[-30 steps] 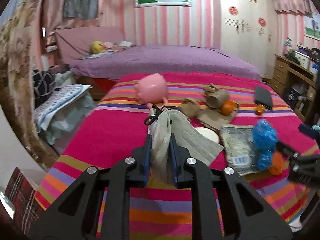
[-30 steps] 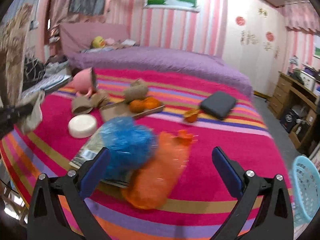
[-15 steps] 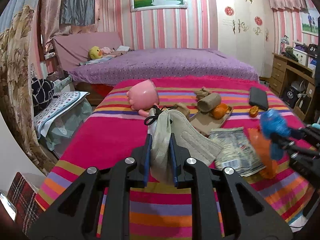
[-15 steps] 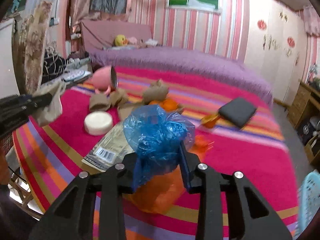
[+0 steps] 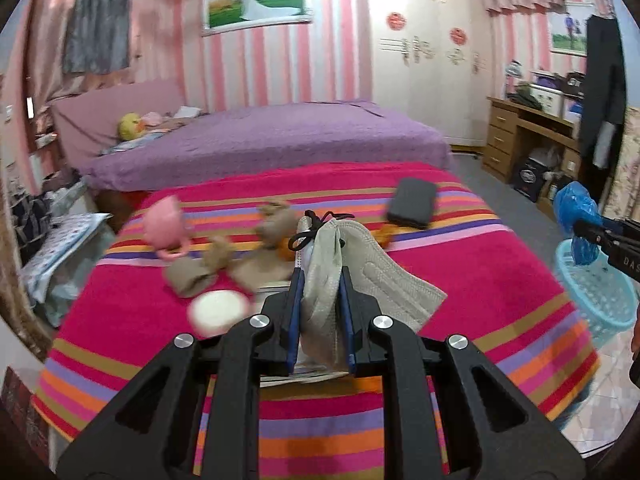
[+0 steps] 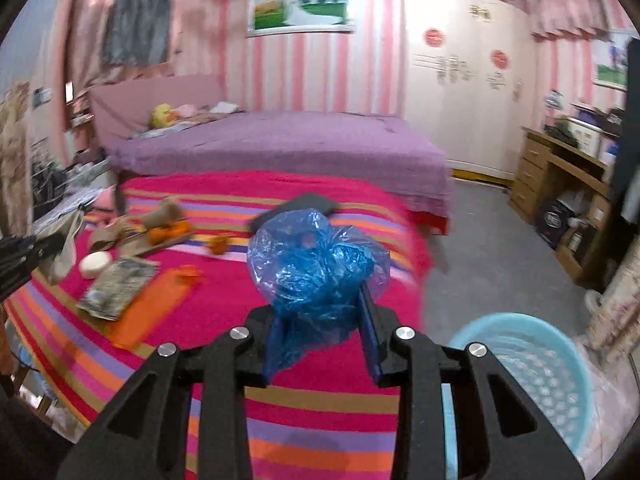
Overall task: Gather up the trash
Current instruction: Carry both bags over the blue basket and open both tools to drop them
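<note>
The light-blue basket (image 6: 520,368) now sits in view just right of the striped bed (image 6: 320,400); the right tongs (image 6: 322,334), wide apart a second ago, have closed on the blue plastic bag (image 6: 316,268) and lifted it off, so it looks ready to drop; the left tongs (image 5: 320,316) stay clamped on the grey face mask (image 5: 360,276).

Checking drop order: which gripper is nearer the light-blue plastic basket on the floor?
Right. The right gripper, holding the crumpled blue plastic bag, is at the light-blue plastic basket. The left gripper, clamping the grey face mask, is over the striped bedspread.
</note>
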Tool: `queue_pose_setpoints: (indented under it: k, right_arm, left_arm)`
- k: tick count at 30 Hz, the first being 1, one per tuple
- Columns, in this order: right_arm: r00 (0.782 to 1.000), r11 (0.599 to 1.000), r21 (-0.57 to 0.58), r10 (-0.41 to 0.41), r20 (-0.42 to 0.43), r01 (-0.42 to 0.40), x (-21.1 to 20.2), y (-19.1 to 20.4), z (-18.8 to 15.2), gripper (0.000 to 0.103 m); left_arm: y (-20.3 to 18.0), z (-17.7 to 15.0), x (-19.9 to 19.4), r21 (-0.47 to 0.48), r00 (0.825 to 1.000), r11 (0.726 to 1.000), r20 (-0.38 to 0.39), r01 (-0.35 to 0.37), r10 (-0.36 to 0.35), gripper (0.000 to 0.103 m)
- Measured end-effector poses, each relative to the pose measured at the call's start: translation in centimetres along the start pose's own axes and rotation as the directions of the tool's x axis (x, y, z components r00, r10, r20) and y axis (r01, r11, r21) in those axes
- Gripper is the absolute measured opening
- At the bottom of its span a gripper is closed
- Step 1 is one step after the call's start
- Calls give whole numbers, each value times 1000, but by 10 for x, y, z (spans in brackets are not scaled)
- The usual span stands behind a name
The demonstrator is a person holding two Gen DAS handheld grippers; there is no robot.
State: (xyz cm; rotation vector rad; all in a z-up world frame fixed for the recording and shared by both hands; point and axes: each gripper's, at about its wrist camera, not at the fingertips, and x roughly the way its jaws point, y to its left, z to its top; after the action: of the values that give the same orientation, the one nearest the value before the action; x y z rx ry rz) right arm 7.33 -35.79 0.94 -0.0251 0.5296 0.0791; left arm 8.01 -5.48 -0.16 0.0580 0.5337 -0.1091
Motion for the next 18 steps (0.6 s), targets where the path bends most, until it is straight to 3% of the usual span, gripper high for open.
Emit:
queue_pose_setpoints:
  k: [5, 10, 18]
  right_arm:
    - [994, 991, 78, -107, 6, 106, -29, -77, -6, 33]
    - [973, 970, 75, -225, -59, 229, -38, -139, -31, 33]
    - [949, 942, 142, -285, -133, 303, -43, -212, -67, 33]
  left_arm:
    - [-65, 7, 3, 22, 995, 995, 12, 102, -102, 16]
    - [-141, 1, 16, 108, 983, 977, -4, 183, -184, 16]
    - [-230, 5, 49, 142, 955, 945, -62, 296, -290, 16]
